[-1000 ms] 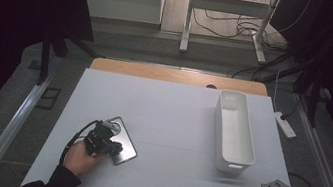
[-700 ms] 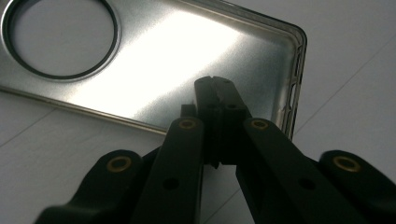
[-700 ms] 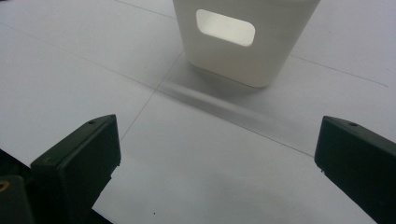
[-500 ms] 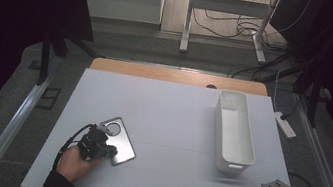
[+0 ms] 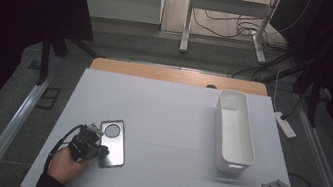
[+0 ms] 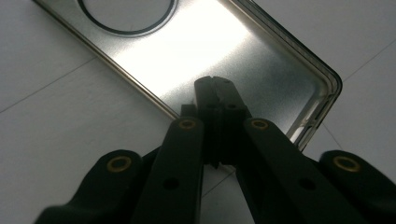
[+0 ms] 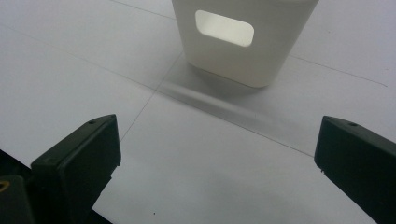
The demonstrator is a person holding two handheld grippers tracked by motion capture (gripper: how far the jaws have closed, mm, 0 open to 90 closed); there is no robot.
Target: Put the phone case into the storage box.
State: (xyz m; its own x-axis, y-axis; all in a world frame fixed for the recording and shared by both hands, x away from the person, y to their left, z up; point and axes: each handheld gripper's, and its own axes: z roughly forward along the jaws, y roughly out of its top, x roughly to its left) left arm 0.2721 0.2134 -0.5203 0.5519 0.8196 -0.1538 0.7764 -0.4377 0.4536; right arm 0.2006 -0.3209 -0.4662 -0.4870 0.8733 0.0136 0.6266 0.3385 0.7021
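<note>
- My left gripper [image 6: 215,84]: two black jaws on flat black link arms, each arm pinned with a brass-coloured rivet; two rounded black knuckles lower down, brass-riveted as well
- Small round holes in both link arms
- Black cable looping from its body in the high view
- My left hand [image 5: 64,166], dark sleeve at the wrist
- My right gripper [image 7: 217,154]: blocky matte black jaws with slanted tops; grey three-cornered plate on top in the high view
</note>
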